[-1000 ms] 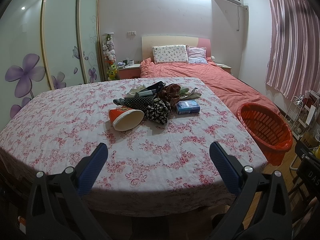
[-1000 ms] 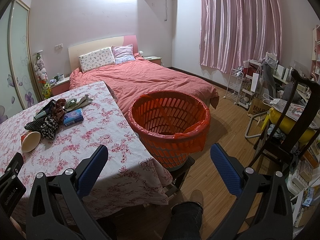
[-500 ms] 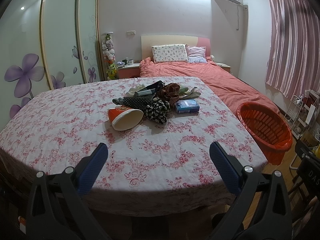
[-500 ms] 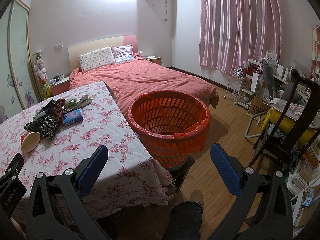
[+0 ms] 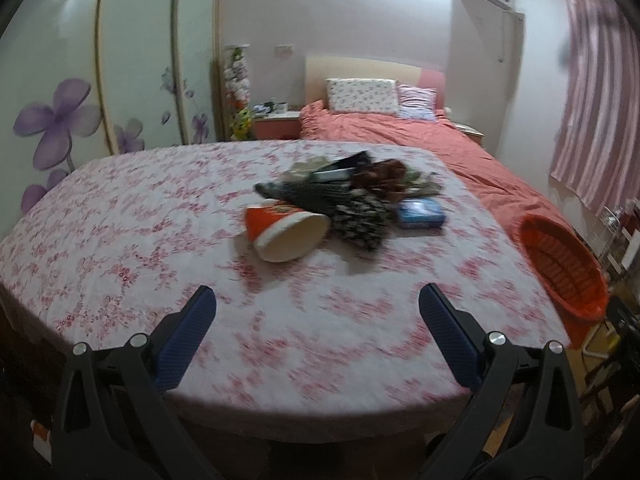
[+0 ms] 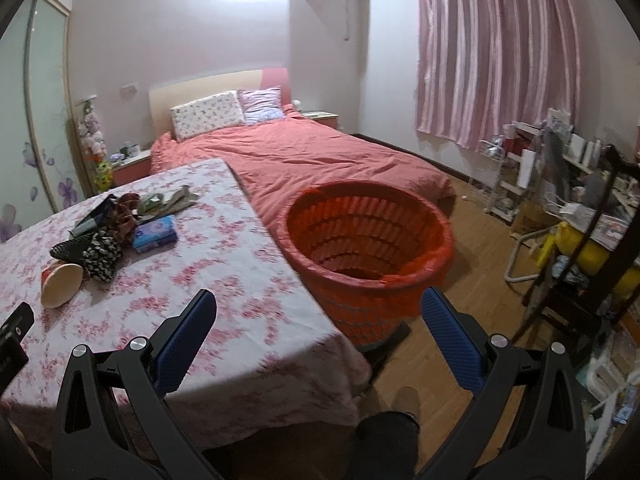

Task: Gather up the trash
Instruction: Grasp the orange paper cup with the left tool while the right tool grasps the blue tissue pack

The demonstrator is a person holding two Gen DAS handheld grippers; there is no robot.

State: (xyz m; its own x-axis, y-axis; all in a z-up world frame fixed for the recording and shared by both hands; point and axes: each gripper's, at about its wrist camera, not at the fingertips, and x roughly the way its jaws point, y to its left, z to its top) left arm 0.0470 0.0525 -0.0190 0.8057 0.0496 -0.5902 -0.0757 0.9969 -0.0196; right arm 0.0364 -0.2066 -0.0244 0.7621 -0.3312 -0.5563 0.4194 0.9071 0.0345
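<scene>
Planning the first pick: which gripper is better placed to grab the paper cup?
Left, probably. The left gripper is open and faces the paper cup across bare tablecloth. The right gripper, also open, looks toward the orange basket, with the cup far off to its left.

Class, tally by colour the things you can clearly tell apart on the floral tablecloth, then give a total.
Orange and cream: 1, the tipped paper cup.
Blue: 1, the flat rectangular packet.
Black and white: 1, the patterned fabric piece.
Brown: 1, the crumpled bundle.
Total: 4; the rest of the heap is too blurred to separate.
</scene>
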